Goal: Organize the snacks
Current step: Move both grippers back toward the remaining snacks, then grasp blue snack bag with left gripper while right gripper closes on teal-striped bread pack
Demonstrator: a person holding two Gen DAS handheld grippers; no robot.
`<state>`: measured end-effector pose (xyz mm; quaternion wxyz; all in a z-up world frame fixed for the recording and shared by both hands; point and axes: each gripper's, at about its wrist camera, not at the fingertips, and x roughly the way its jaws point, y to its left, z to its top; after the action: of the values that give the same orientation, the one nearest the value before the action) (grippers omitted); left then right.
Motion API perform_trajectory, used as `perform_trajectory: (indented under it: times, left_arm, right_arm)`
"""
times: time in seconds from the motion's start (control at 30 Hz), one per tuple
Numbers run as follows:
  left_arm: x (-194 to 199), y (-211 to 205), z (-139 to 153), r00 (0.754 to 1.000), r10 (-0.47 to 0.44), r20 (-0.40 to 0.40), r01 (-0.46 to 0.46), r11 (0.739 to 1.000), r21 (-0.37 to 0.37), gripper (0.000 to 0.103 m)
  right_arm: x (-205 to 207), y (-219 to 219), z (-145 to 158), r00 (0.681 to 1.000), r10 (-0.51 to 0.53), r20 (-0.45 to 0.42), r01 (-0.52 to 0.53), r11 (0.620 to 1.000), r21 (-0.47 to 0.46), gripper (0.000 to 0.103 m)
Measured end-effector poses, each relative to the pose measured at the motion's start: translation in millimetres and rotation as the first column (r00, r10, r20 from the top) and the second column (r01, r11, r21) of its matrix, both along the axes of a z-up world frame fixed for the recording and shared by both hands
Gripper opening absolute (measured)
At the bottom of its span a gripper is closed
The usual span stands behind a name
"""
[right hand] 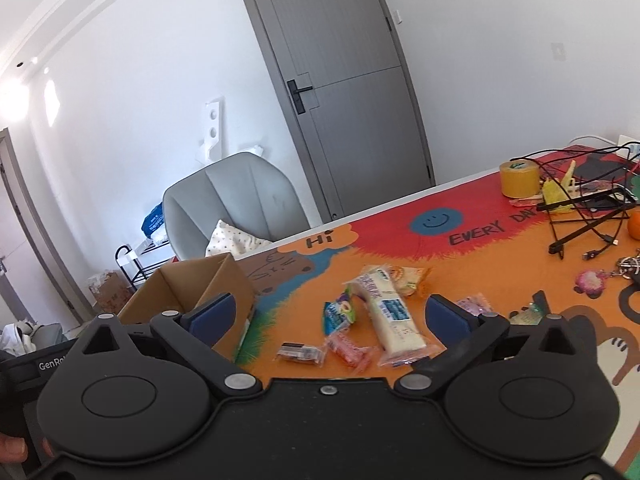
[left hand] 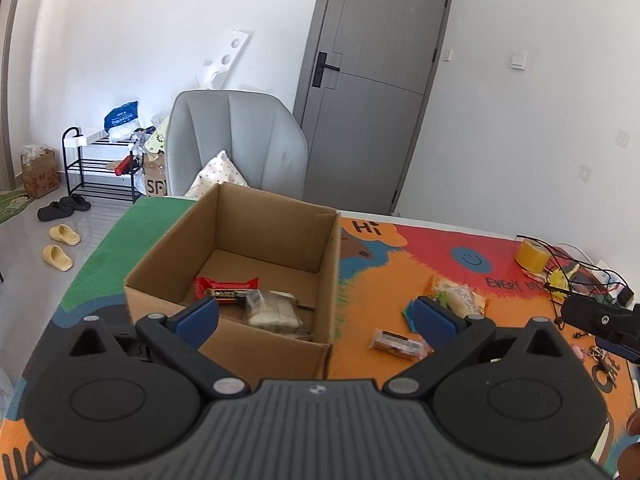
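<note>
An open cardboard box stands on the colourful table mat; it also shows in the right wrist view. Inside lie a red snack bar and a pale wrapped pack. My left gripper is open and empty, above the box's near right corner. Loose snacks lie on the mat to the right: a long white pack, a pink packet, a small dark bar and a blue-green packet. My right gripper is open and empty above them.
A yellow tape roll, tangled black cables and keys lie at the mat's right. A grey armchair stands behind the table, with a grey door beyond.
</note>
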<state>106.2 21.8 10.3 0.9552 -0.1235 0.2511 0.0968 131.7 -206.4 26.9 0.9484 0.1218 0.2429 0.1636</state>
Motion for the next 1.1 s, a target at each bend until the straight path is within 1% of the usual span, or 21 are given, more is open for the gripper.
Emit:
perform_trajectory:
  times: [0.13, 0.33, 0.5, 0.6, 0.73, 0.87, 1.0, 1.1]
  left_arm:
    - [5.3, -20.3, -4.0, 0.999, -0.04, -0.007, 0.04, 0.999, 0.01, 0.102]
    - [14.9, -42.7, -10.5, 0.997, -0.078, -0.021, 0.078, 0.997, 0.003, 0.102]
    - [23.6, -60.3, -18.2, 0.994, -0.098, -0.042, 0.098, 0.995, 0.001, 0.102]
    - [29.6, -71.6, -24.5, 0.992, -0.113, -0.062, 0.114, 0.993, 0.013, 0.102]
    - [35.8, -78.5, -32.3, 0.991, -0.111, -0.078, 0.111, 0.994, 0.007, 0.102]
    - [43.0, -86.2, -43.3, 0.989, -0.1, -0.105, 0.101, 0.995, 0.005, 0.102]
    - [48.9, -93.4, -54.6, 0.985, -0.103, -0.136, 0.103, 0.995, -0.007, 0.1]
    - [52.4, -100.3, -62.4, 0.983, -0.104, -0.15, 0.105, 0.995, -0.002, 0.1]
  right_arm:
    - [2.2, -21.6, -5.1, 0.999, -0.027, -0.019, 0.027, 0.999, 0.024, 0.103]
    - [3.7, -43.9, -12.0, 0.997, -0.064, -0.03, 0.065, 0.998, 0.021, 0.103]
    - [9.6, -58.5, -25.4, 0.994, -0.094, -0.055, 0.095, 0.995, 0.022, 0.103]
    - [13.4, -66.9, -34.7, 0.991, -0.113, -0.071, 0.114, 0.993, 0.018, 0.103]
    - [19.9, -77.3, -45.0, 0.989, -0.121, -0.084, 0.122, 0.992, 0.015, 0.103]
    - [25.1, -83.3, -52.6, 0.99, -0.12, -0.073, 0.119, 0.993, -0.017, 0.102]
    - [31.8, -90.1, -61.9, 0.99, -0.111, -0.081, 0.11, 0.994, -0.023, 0.102]
    - [37.4, -94.1, -70.4, 0.99, -0.111, -0.088, 0.109, 0.993, -0.036, 0.102]
